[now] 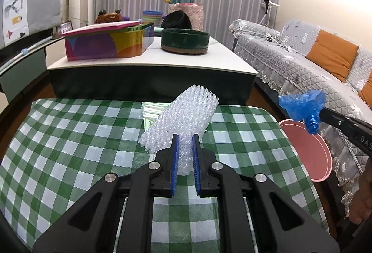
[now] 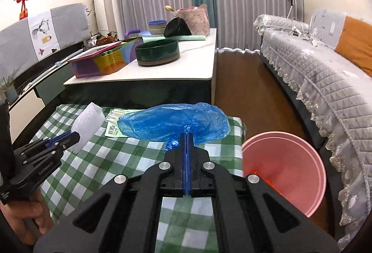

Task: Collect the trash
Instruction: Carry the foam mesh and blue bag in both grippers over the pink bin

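Observation:
My left gripper (image 1: 185,136) is shut on a white foam net sleeve (image 1: 183,118) and holds it above the green checked tablecloth (image 1: 69,136). It also shows in the right wrist view (image 2: 87,124) at the left. My right gripper (image 2: 187,134) is shut on a crumpled blue plastic bag (image 2: 174,123), held above the table's right part. The blue bag also shows in the left wrist view (image 1: 302,105), over the pink bin (image 1: 309,153). The pink bin (image 2: 286,169) stands on the floor right of the table, with something orange inside.
A flat packet with a barcode label (image 2: 114,131) lies on the cloth at the far edge, partly behind the bag. A white-topped coffee table (image 1: 151,60) with a coloured box and a green bowl stands beyond. A grey sofa (image 2: 325,81) runs along the right.

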`<state>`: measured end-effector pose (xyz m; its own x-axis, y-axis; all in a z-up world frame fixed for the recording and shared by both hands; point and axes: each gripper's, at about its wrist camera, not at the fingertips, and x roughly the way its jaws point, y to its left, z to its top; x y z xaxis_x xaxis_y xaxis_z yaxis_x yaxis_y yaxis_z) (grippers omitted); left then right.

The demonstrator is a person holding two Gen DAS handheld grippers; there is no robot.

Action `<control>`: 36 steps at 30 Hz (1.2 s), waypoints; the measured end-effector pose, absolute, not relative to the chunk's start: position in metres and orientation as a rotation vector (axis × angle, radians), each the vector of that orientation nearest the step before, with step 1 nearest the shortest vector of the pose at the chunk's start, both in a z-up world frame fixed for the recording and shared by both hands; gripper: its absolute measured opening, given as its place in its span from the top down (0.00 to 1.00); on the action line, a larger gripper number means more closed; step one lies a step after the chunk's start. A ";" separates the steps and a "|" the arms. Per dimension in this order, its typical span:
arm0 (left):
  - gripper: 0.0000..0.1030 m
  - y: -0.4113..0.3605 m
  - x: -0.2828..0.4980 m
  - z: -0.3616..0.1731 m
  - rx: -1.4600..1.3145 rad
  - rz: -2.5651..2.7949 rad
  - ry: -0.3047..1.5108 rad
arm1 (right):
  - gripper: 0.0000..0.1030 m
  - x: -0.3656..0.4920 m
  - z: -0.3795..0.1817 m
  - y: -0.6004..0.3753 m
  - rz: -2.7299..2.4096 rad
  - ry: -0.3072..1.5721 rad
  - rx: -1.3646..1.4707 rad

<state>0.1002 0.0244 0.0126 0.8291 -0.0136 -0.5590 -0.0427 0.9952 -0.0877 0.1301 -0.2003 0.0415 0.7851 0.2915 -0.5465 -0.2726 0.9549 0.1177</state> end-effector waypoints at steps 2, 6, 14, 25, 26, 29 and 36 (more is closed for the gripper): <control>0.89 0.021 0.096 0.014 -0.088 0.008 0.585 | 0.99 0.124 0.043 -0.206 0.297 0.588 0.036; 0.89 0.014 0.087 0.018 -0.069 -0.008 0.572 | 0.99 0.116 0.047 -0.214 0.290 0.574 0.047; 0.89 0.006 0.078 0.018 -0.088 -0.008 0.575 | 0.99 0.101 0.045 -0.228 0.272 0.557 0.033; 0.89 -0.009 0.072 0.014 -0.095 -0.007 0.580 | 0.99 0.097 0.049 -0.255 0.244 0.540 0.080; 0.89 -0.010 0.072 0.013 -0.094 -0.006 0.582 | 0.99 0.096 0.050 -0.257 0.242 0.538 0.083; 0.89 -0.013 0.074 0.012 -0.096 -0.003 0.585 | 0.99 0.097 0.051 -0.263 0.235 0.534 0.097; 0.89 -0.017 0.075 0.010 -0.103 0.000 0.590 | 0.99 0.097 0.053 -0.274 0.219 0.523 0.113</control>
<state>0.0754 -0.0172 0.0096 0.8311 -0.0292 -0.5553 -0.0298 0.9948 -0.0970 0.0966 -0.2741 0.0526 0.8439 0.2358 -0.4820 -0.1784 0.9705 0.1625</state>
